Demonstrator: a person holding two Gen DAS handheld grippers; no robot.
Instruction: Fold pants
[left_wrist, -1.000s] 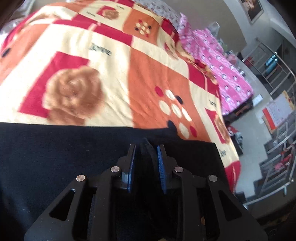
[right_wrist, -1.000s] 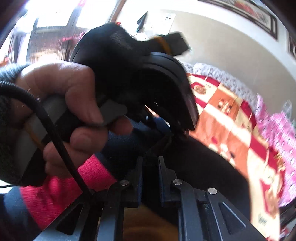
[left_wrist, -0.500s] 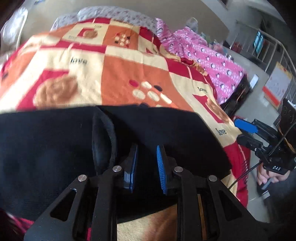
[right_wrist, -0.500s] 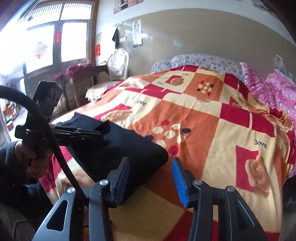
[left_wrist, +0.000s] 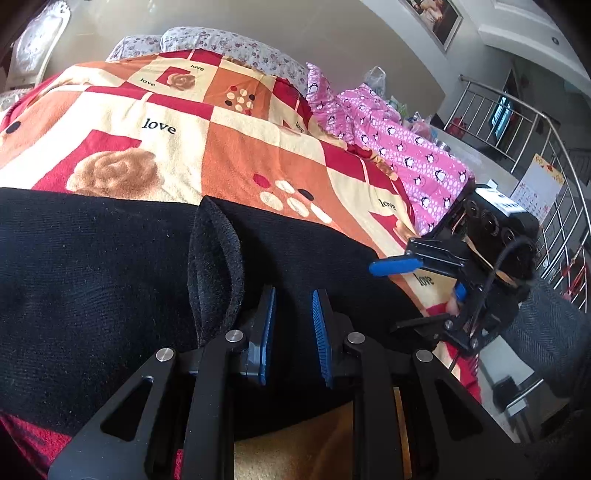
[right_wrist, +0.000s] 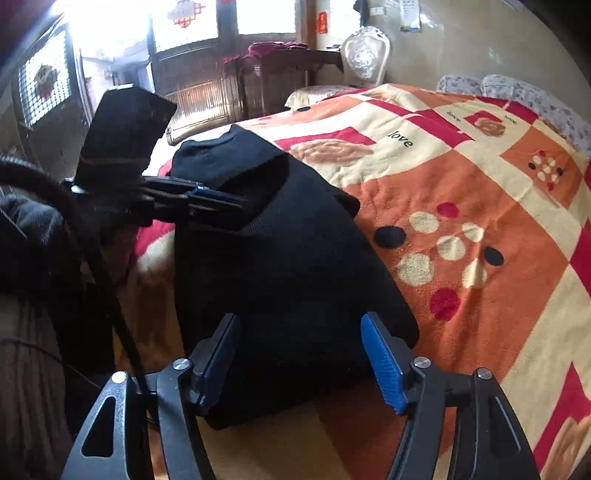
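Both: left hand-held gripper (left_wrist: 292, 325) pinches black pants (left_wrist: 110, 280); right hand-held gripper (right_wrist: 299, 363) opening above them.

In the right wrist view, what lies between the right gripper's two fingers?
The near end of the folded black pants lies between the fingers of the right gripper, whose jaws are opening; neither pad presses the cloth. Beneath is the patterned blanket.

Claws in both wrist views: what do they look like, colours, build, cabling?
Both match: the left claw and right claw have matte black slotted linkage arms, silver pivot pins and ribbed blue pads. A black cable trails from the left unit. The person wears dark grey knit sleeves.
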